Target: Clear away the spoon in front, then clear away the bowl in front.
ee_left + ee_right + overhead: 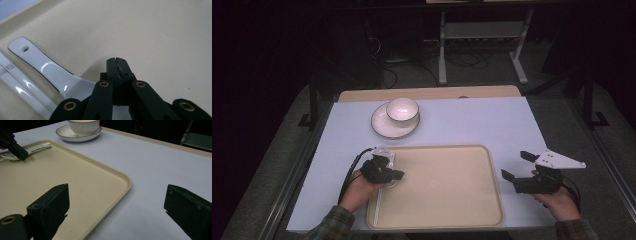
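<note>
A beige tray (437, 200) lies at the front middle of the table. On its left side rest a white ceramic spoon (45, 67) with a hole in its handle and a pair of white sticks (20, 85). My left gripper (398, 175) hovers low over the spoon's bowl end, and its jaws (117, 62) are shut with nothing between them. To the right of the tray, my right gripper (516, 165) is held above the tabletop and stands open and empty (117, 205). The right gripper view also shows the left gripper (17, 150) by the spoon (7, 156).
A white bowl (402, 110) stands on a saucer (384, 127) at the back left of the table, behind the tray. The pale tabletop (492, 125) stretches to the right of them. A dark floor with shelf legs lies beyond.
</note>
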A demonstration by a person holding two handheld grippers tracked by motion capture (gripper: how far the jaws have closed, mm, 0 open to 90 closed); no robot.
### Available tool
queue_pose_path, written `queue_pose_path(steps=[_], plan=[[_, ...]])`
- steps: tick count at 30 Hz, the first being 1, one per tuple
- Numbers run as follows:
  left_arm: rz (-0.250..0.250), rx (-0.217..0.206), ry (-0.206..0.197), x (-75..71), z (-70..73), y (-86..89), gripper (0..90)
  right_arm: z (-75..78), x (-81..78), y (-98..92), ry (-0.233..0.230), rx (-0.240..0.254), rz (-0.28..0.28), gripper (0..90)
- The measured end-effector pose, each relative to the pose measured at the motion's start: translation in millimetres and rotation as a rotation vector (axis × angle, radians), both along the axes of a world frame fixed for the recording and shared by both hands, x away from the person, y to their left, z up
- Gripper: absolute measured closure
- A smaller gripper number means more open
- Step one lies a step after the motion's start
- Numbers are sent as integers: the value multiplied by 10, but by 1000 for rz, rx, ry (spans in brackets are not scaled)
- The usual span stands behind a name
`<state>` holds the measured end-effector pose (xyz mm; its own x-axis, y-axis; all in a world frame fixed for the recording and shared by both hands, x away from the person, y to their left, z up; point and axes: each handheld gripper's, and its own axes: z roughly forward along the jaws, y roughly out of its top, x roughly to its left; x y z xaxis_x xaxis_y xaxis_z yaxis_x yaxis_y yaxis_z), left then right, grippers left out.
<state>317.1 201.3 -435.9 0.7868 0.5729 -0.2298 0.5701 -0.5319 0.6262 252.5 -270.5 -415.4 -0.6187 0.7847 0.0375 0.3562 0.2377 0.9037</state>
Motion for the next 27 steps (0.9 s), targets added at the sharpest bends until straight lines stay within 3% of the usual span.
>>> queue_pose_path(steps=[7, 13, 19, 27], plan=[[20, -19, -16, 95, 126, 49, 840, -3, 1, -5, 4, 3, -5, 55], [67, -31, -27, 230, 263, 103, 637, -7, -3, -14, 5, 2, -6, 55], [92, -35, -32, 426, 383, 135, 517, -3, -2, -13, 2, 4, -8, 55], [131, -17, -48, 735, 611, 178, 450, -3, -2, -24, 3, 9, -13, 55]])
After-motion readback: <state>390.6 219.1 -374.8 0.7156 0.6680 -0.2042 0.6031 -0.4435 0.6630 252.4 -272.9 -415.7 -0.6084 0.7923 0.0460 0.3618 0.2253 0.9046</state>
